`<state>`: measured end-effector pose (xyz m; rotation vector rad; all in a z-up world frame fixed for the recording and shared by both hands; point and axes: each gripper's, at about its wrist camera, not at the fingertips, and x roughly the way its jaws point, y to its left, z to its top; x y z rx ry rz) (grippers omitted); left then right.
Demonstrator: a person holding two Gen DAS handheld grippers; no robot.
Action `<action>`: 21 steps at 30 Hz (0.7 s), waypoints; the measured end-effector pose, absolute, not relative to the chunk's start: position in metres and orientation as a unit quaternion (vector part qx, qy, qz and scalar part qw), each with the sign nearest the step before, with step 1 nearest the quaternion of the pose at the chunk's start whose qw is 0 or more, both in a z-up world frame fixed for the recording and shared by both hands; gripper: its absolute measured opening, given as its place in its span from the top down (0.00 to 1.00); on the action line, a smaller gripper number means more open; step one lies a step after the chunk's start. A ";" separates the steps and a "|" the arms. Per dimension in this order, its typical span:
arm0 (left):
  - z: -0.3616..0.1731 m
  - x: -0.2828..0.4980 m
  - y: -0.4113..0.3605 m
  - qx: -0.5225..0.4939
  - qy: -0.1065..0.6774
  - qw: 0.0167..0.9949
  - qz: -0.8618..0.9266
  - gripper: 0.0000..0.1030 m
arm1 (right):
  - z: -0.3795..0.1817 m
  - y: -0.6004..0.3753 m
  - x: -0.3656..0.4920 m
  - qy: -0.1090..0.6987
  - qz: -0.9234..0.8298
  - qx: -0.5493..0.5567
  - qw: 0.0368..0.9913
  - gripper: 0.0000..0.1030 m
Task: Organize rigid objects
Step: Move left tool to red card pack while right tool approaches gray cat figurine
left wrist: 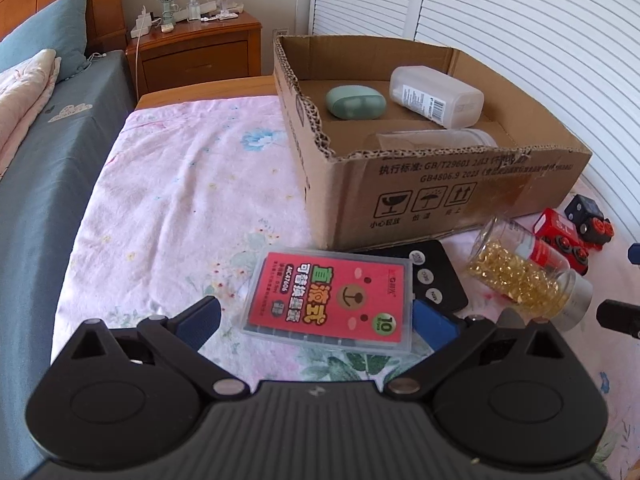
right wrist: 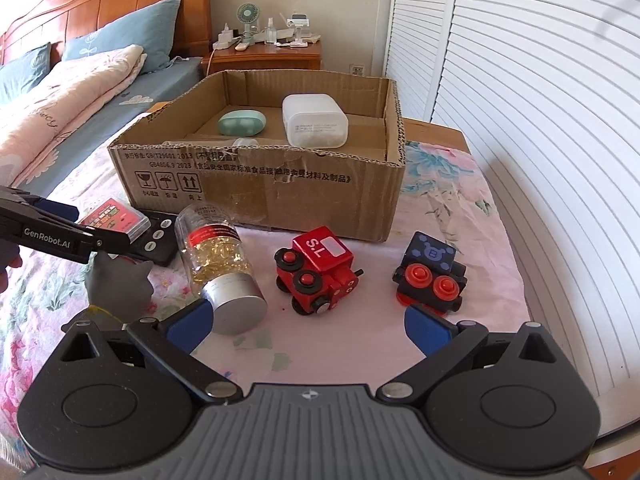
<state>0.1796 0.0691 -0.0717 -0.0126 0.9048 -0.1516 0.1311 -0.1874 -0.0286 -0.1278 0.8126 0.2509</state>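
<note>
A red-labelled clear plastic case (left wrist: 330, 302) lies on the flowered cloth, between the wide-spread fingers of my left gripper (left wrist: 316, 318), which is open around it without gripping. A black remote (left wrist: 434, 276) lies under and right of the case. A jar of golden capsules (left wrist: 528, 274) lies on its side. My right gripper (right wrist: 306, 322) is open above the cloth, the jar (right wrist: 220, 264) by its left finger, a red toy train (right wrist: 320, 272) ahead, a black toy train (right wrist: 432, 276) by its right finger. The cardboard box (right wrist: 264, 192) holds a green case (right wrist: 242, 122), a white container (right wrist: 314, 120) and a clear bottle (left wrist: 436, 140).
A grey glove-like object (right wrist: 120, 284) lies left of the jar. A bed with blue pillows (right wrist: 120, 40) is on the left, a wooden nightstand (left wrist: 196, 52) behind. White louvred doors (right wrist: 540, 120) close the right side. Open cloth (left wrist: 180, 184) lies left of the box.
</note>
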 end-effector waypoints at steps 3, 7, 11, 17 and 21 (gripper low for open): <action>-0.075 0.188 0.068 -0.001 0.437 0.894 -0.094 0.02 | -0.026 -0.183 0.128 0.393 0.146 -0.075 0.905 0.00; -0.077 0.194 0.067 -0.016 0.435 0.894 -0.106 0.06 | -0.021 -0.176 0.124 0.386 0.165 -0.101 0.902 0.00; -0.076 0.192 0.067 -0.016 0.431 0.895 -0.110 0.11 | -0.017 -0.169 0.121 0.382 0.196 -0.111 0.896 0.00; -0.075 0.181 0.084 -0.021 0.438 0.895 -0.080 0.11 | -0.010 -0.148 0.116 0.375 0.267 -0.129 0.878 0.00; -0.076 0.169 0.096 -0.025 0.443 0.894 -0.059 0.11 | -0.009 -0.127 0.117 0.373 0.325 -0.137 0.858 0.00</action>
